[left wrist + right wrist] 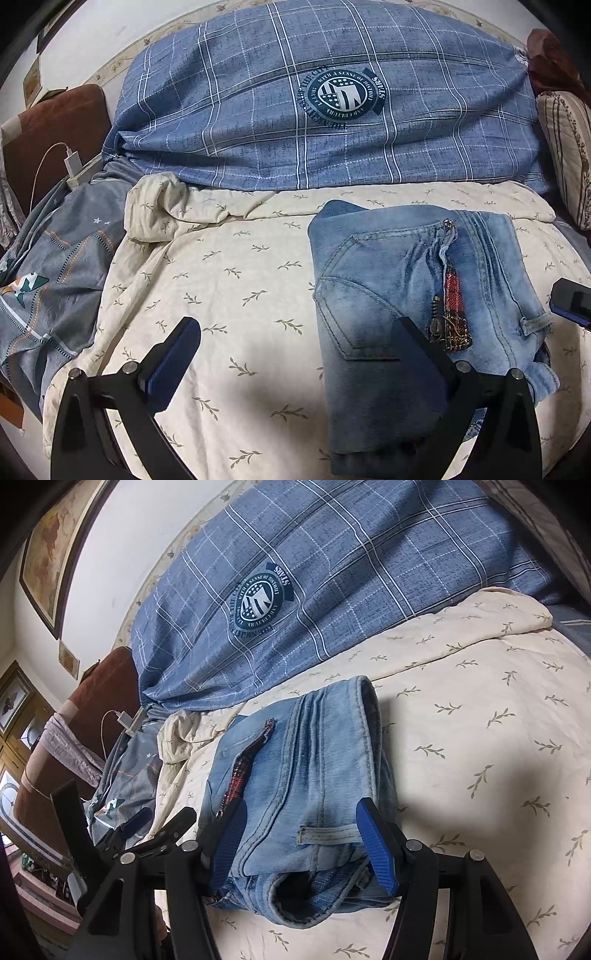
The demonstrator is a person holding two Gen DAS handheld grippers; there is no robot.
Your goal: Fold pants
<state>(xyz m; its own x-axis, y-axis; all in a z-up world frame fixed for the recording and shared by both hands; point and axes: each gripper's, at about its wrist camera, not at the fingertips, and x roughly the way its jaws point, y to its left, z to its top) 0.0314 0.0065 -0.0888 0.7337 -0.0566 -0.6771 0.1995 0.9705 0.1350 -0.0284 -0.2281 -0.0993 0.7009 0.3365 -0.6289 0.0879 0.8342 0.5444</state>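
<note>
Lower centre of both views: folded jeans [406,295] on leaf-print bedsheet [240,277]. Left gripper [295,339] spread wide; right gripper [301,834] parted, straddling the waistband [332,834].

The left hand-held gripper [299,354] is hovering with its jaws spread wide, nothing between its blue-padded fingers [173,365]. The right hand-held gripper [301,834] is also standing open, its two blue pads [376,849] set well apart. The left one is showing low at the right camera's left edge.
</note>
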